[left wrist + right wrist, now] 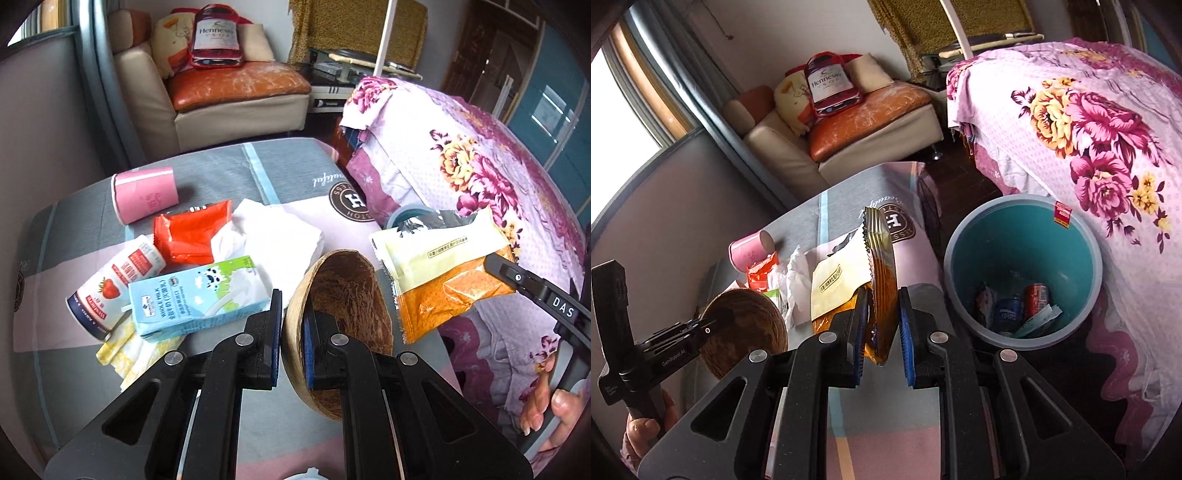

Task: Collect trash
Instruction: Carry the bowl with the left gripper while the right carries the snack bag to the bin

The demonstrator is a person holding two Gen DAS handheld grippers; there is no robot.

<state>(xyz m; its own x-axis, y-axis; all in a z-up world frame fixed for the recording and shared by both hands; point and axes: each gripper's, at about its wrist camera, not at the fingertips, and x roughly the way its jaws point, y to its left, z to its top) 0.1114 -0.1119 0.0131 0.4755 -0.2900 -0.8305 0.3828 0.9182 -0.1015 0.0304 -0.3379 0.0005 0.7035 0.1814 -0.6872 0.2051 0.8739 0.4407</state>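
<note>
Grey and pink cloth covers the table (229, 173), a round crest printed near its far edge, and behind it sits a cream sofa (236, 110) with an orange cushion and a bottle-shaped pillow, while a purple floral bedspread (1089, 122) fills the right side. Left gripper (291, 332) first: its blue-padded jaws are pinched tight onto the rim of a coconut shell half (343, 306), one pad inside the brown bowl, one outside, the shell lifted and tilted on edge. Over to the right gripper (882, 325): jaws nearly closed on the lower end of a snack wrapper (881, 280), seen edge-on from its own camera, so the print is hard to read; from the left view that wrapper shows cream above and orange below, and it blocks most of the bin behind it. Blue waste bin (1021, 266) stands on the floor between table and bed, just beside the wrapper; down inside lie a red can, a dark bottle and some paper, though the bottom is shadowy and the pieces are hard to sort out. Still on the cloth: a pink paper cup (146, 195) on its side, a red foil packet (190, 232), crumpled white tissue (273, 236), a strawberry yogurt bottle (110, 288) lying down, and a blue milk carton (195, 299) resting over a yellowish wrapper that is mostly hidden. Fingers of the person's right hand (543, 406) are cut off at the frame's edge, and the left hand (642, 432) shows only partly.
</note>
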